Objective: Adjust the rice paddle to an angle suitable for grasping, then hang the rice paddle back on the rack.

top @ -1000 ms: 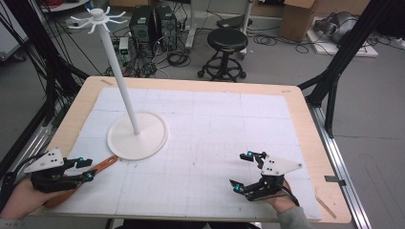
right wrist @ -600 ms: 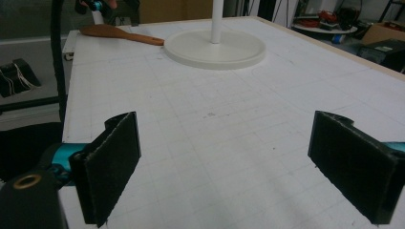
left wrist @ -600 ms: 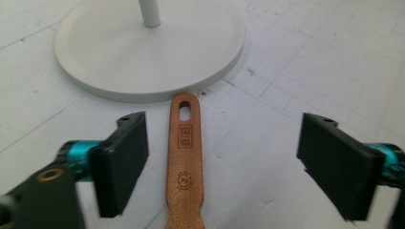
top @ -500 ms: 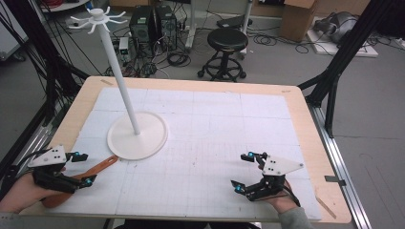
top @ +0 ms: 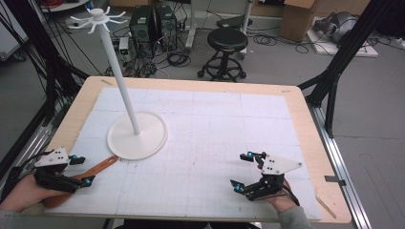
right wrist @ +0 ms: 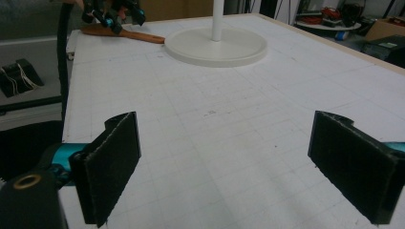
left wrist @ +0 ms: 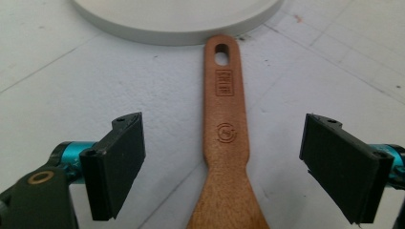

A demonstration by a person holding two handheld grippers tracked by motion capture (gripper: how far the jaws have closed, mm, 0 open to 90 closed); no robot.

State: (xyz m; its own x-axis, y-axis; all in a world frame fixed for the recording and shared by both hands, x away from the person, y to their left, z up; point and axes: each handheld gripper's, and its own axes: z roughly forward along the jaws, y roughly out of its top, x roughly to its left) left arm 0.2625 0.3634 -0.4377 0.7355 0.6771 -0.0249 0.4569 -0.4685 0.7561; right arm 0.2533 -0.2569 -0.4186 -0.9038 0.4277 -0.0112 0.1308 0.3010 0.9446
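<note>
Here the left claw [left wrist: 224, 162] is spread wide over a wooden spatula [left wrist: 225, 138] on the counter [top: 205, 138].

The spatula is seen lying flat on the white gridded sheet at the counter's near left corner, its handle passing between the left claw's pads [left wrist: 119, 157] with clear gaps on both sides; nothing is gripped. The jaws have just been opening. The handle's hole end is found just beside the round base of a white hook stand [top: 137, 136]; contact cannot be judged. The right claw [top: 244, 171] is held released near the near right edge, well apart from the spatula, with bare sheet between its pads [right wrist: 112, 157].
</note>
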